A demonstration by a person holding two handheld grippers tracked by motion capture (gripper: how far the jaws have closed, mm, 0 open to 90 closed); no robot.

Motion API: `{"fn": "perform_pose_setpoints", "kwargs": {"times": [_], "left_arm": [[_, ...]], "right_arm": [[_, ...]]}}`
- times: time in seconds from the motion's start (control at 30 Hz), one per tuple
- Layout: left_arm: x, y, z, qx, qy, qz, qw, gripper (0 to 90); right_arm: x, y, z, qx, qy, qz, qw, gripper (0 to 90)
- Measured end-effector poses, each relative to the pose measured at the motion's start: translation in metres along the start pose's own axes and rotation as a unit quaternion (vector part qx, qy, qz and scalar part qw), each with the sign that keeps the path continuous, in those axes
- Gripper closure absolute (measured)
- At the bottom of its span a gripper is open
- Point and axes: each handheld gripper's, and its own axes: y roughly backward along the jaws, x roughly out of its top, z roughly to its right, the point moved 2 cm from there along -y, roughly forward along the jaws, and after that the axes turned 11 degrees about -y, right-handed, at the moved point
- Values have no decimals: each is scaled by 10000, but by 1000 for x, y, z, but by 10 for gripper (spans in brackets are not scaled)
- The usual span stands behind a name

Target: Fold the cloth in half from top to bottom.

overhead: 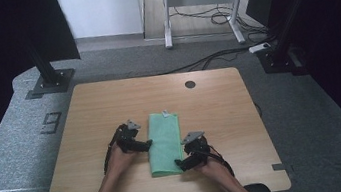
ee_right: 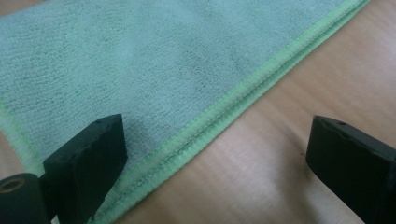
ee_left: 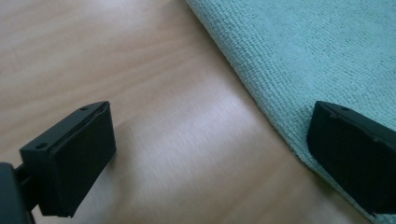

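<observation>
Both grippers sit low over the table, one on each long side of the folded green cloth (overhead: 165,143). My left gripper (overhead: 147,143) has its jaws spread wide and empty at the cloth's left edge; in the left gripper view one jaw hangs over bare wood and the other over the terry edge (ee_left: 299,70). My right gripper (overhead: 180,164) is also wide apart and holds nothing, near the cloth's near right corner; in the right gripper view its jaws straddle the bright stitched hem (ee_right: 243,100), one over cloth, one over wood. The cloth lies flat in the middle of the wooden table (overhead: 90,112), with a small white tag (overhead: 165,113) at its far end. A dark round grommet (overhead: 190,84) sits well apart towards the far edge. Nothing lies between either gripper and the cloth.
</observation>
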Motion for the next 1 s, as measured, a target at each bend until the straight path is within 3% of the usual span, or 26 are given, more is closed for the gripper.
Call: {"fn": "perform_pose_setpoints", "kwargs": {"times": [0.13, 0.23, 0.27, 0.43, 0.7, 0.83, 1.0], "left_arm": [[-7, 6, 5, -78, -30, -3, 10000, 13], [-11, 13, 10, -92, -128, -15, 9999, 13], [-12, 18, 15, -126, -250, 33, 9996, 13], [-17, 23, 27, -278, -338, 60, 9990, 5], [-21, 19, 27, -261, -279, 95, 9992, 0], [-21, 19, 27, -259, -287, 83, 9992, 0], [-21, 19, 27, -253, -283, 85, 9992, 0]], "right_arm": [[-8, 4, -6, 86, -48, -14, 10000, 50], [-12, 7, -9, 111, -26, 9, 9999, 51], [-13, 8, -10, 106, -46, 6, 9999, 51], [-17, 11, -15, 97, -52, 40, 9999, 66], [-17, 12, -16, 161, 9, 33, 9999, 82], [-13, 12, -12, 312, -20, -98, 9995, 111], [2, 13, 6, 230, -314, 76, 9992, 130]]}}
